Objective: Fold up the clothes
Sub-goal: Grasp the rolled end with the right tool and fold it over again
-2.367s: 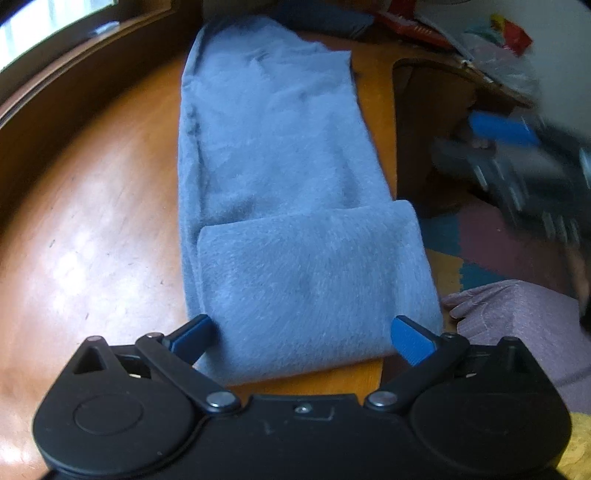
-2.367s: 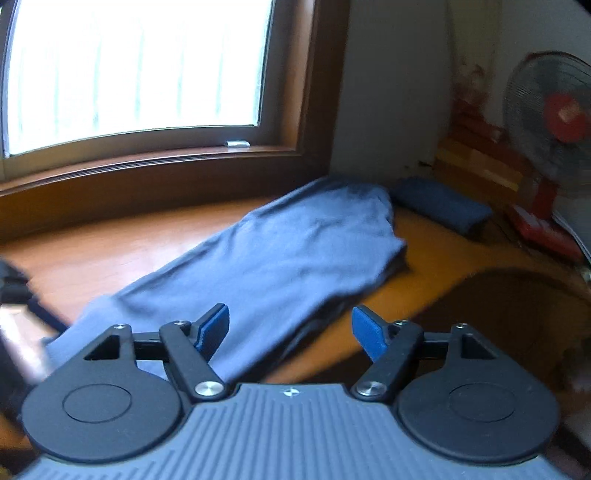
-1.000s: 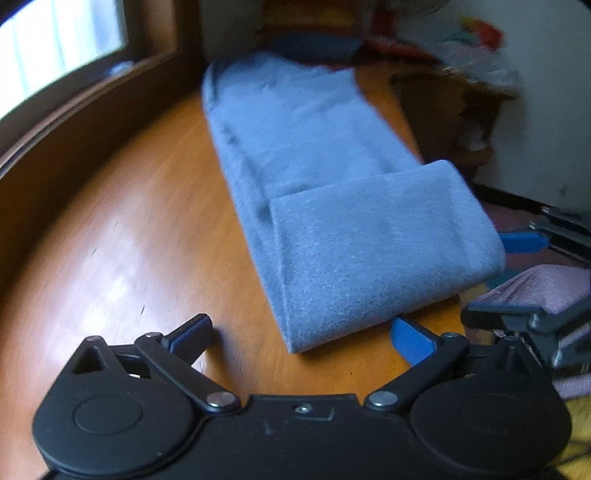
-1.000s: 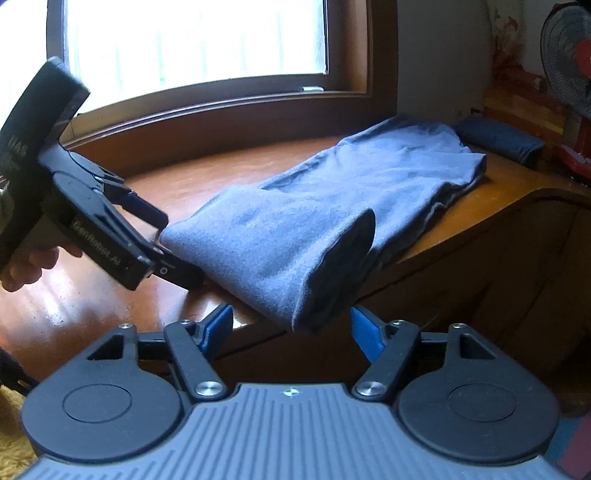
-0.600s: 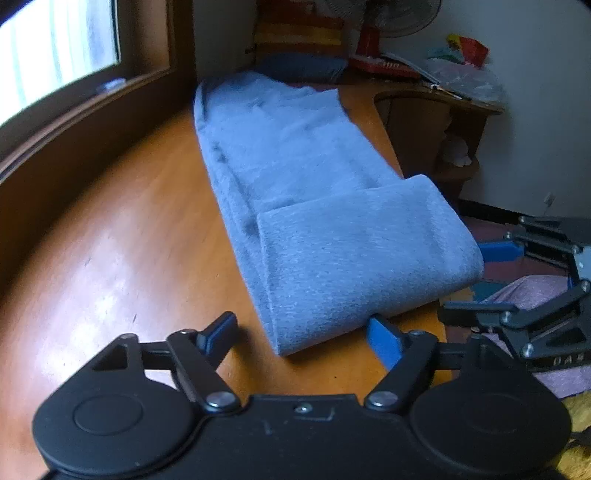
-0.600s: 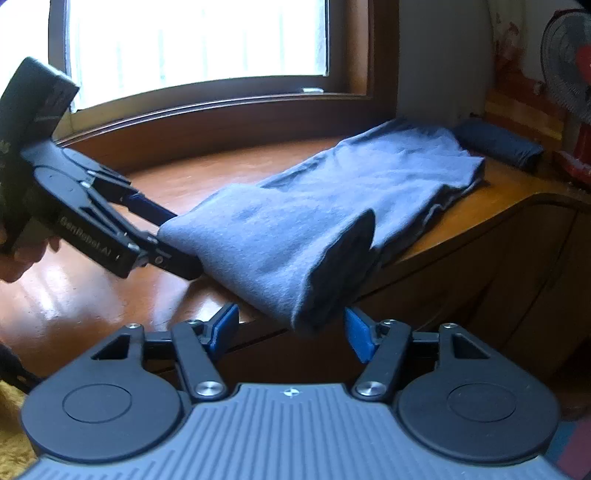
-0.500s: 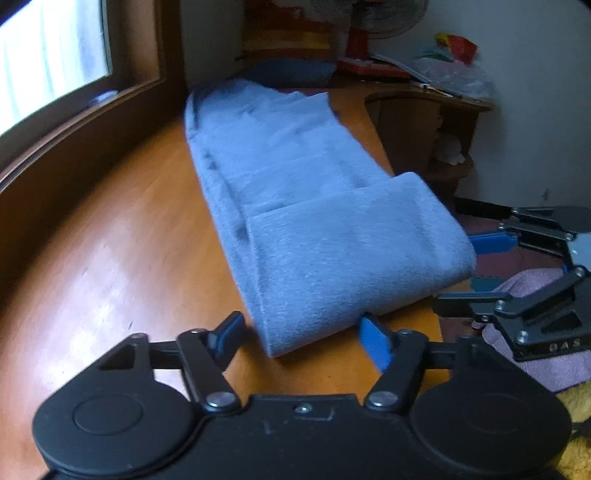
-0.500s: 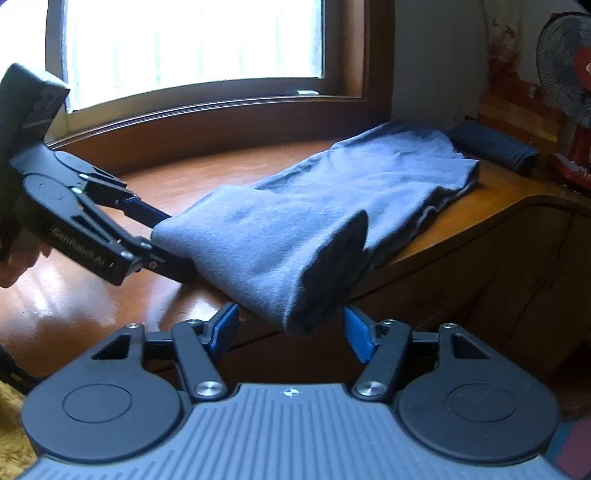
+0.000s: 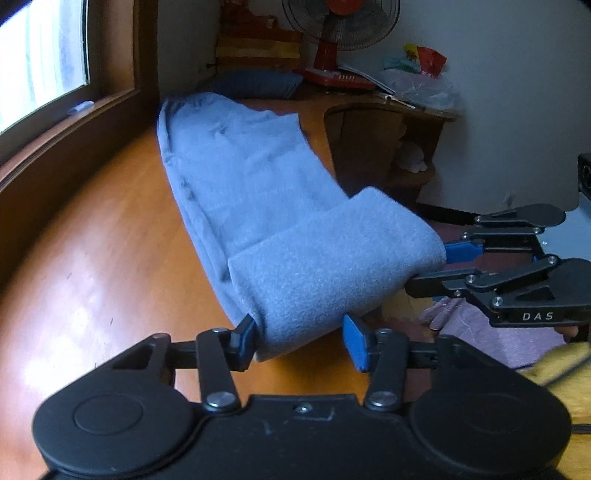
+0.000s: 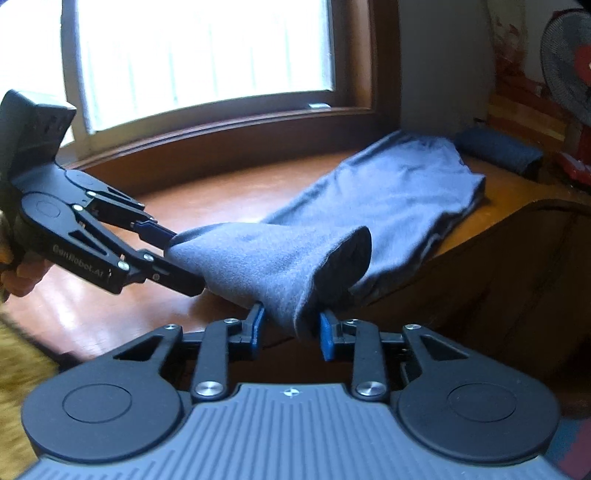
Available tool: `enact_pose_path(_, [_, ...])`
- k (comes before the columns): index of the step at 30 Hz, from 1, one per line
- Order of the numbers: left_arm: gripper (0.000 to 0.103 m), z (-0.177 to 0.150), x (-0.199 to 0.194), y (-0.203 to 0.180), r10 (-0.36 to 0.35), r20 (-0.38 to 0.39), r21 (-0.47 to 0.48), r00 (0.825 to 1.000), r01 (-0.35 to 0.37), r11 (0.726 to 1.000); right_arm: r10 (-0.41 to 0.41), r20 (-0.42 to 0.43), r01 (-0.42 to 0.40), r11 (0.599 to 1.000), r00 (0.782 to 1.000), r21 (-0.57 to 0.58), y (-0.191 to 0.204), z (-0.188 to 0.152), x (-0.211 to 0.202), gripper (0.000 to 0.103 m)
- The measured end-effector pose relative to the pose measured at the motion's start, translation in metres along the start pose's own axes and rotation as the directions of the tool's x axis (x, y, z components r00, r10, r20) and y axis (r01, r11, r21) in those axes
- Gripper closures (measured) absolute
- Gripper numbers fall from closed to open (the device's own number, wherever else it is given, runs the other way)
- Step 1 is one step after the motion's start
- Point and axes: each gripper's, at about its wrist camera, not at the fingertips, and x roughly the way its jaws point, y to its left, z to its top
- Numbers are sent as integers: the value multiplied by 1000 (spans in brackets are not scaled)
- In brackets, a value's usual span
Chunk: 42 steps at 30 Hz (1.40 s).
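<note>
The soft blue folded cloth [image 9: 258,206] lies on the shiny brown wooden table [image 9: 92,266]. Left gripper [image 9: 299,341] and right gripper [image 10: 291,326] just closed, pinching its rolled end. A red fan [image 9: 340,33] stands behind.

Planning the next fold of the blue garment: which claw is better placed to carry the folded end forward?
Neither alone. The left claw and right claw, both just closing, each pinch a corner of the blue garment's folded end, raised off the wooden table. They should carry it together.
</note>
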Motion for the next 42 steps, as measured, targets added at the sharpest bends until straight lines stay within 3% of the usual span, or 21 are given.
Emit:
enact_pose_path(5, [54,19,0,-7,15,13,40,1000,-15,999,19,-1,-19,1000,1000,20,-5,1,-8,71])
enact_pose_path(14, [47,67,18,10,42,57,-10,997,-41,999,46,40,-54,973,998,225,-56,45,17,71])
enact_pose_path(19, [44,98,52,21,100,82,-22,992,-99,995,18,82,-35,977,996,209,-76,65,45,71])
enact_pose_path(24, [44,120,100,33,165,45,-30,985,-164,986,-77,93,65,990,993,127,-92,82,86,71])
enact_pose_path(29, [42,122,154,42,199,-49,-54,979,-201,978,-157,41,156,987,987,40,-101,84,128,71])
enact_pose_path(32, [34,122,162,40,245,-41,-52,969,-247,968,-150,25,149,988,988,43,-107,76,138,71])
enact_pose_path(35, [34,124,159,40,251,-51,-60,967,-254,965,-130,23,129,990,991,62,-114,77,137,68])
enact_pose_path(38, [32,125,133,44,244,-25,-84,970,-245,966,-104,39,100,991,994,92,-117,81,123,67])
enact_pose_path(41, [15,120,97,46,225,5,-147,974,-222,964,-81,75,71,990,994,122,-117,84,97,59])
enact_pose_path(42, [15,116,89,45,228,-1,-166,974,-225,960,-72,86,61,989,994,132,-116,84,88,59])
